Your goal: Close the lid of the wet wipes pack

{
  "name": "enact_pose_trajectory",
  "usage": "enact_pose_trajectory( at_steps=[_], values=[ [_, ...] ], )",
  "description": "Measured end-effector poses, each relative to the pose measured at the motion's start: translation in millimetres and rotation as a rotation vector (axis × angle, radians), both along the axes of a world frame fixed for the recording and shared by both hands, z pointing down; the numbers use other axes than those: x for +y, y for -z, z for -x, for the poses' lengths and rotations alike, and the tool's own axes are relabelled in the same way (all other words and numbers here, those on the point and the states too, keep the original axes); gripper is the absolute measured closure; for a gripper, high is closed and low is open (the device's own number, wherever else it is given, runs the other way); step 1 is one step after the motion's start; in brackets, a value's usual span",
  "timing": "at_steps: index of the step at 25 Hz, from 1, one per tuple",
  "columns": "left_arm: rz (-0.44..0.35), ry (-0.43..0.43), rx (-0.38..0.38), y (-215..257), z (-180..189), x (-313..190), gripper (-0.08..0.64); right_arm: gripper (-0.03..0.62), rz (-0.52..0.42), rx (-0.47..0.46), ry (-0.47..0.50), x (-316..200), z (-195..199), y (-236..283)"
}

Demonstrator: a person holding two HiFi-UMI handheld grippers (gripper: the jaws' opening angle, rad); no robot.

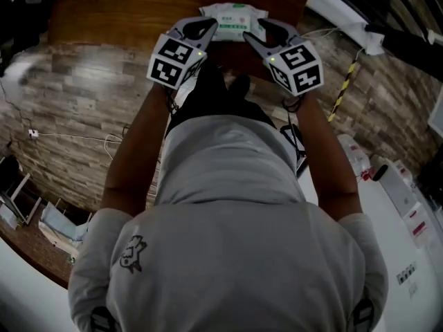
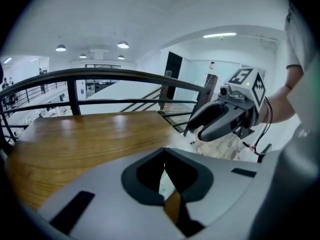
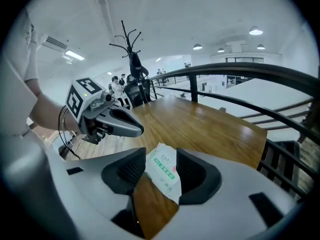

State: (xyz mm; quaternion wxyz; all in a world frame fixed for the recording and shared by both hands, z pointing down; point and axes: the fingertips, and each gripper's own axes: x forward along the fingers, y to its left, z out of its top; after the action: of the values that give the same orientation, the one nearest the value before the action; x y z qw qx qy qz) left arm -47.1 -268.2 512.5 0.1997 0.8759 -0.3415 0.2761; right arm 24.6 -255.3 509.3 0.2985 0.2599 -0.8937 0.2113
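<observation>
White wet wipes pack [image 1: 232, 21] with green print; brown wood-grained table [image 1: 124, 9].

I look down on a glossy brown wooden surface [image 1: 118, 9] at the far side. A dark metal railing [image 2: 100, 76] runs along beyond its far edge. Nearer to me lies a plank floor [image 1: 83, 95]. A thin white cable [image 1: 69, 136] trails across it on the left, and a yellow-and-black striped bar [image 1: 344, 88] lies on the right. A black coat stand [image 3: 131, 59] rises far off. Round ceiling lights [image 2: 123, 44] glow overhead.
</observation>
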Motion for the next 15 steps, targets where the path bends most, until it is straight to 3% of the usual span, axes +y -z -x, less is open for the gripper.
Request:
enact_pose_trajectory(
  at_steps=[9, 15],
  values=[
    [-0.196, 0.058, 0.020, 108, -9, 24, 0.546, 0.416, -0.202, -0.088, -0.017, 21, -32, 107],
    [-0.341, 0.081, 0.067, 185, -21, 49, 0.546, 0.466, -0.311, -0.162, -0.026, 41, -50, 169]
  ],
)
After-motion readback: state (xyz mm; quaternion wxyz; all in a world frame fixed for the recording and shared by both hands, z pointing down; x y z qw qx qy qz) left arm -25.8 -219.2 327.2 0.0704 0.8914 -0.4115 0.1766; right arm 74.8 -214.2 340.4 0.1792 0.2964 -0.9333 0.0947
